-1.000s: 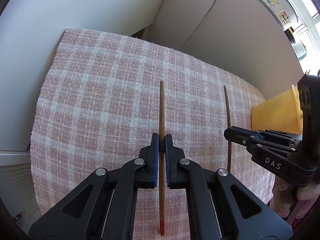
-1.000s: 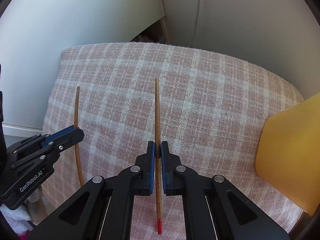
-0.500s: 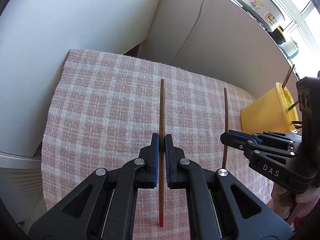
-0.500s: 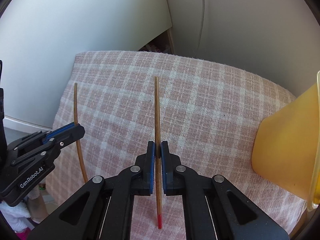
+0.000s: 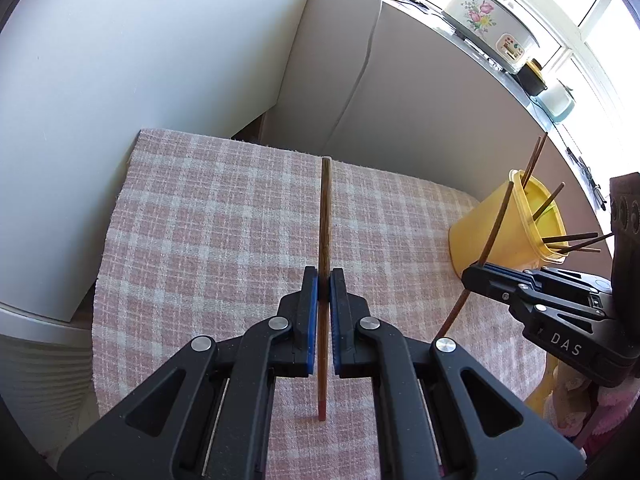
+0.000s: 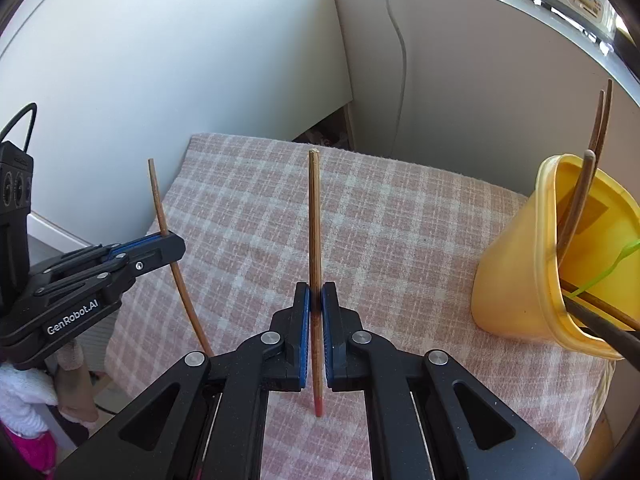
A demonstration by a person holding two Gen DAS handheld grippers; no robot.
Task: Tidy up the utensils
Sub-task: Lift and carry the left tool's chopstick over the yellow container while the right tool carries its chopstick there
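Two red-tipped wooden chopsticks, left [image 5: 325, 248] and right [image 6: 315, 240], stood clamped upright in closed jaws; the yellow plastic cup [image 6: 516, 276], at three o'clock, lay nearer the right gripper [image 6: 315, 304].

We see the cloth [image 5: 224, 216] covering the table, cup [image 6: 516, 264] on it at far right with several chopsticks [image 6: 580, 196] inside. Left gripper [image 5: 324, 280] sits left of right gripper [image 6: 315, 292], each clamping one chopstick [image 5: 325, 220] above the cloth.
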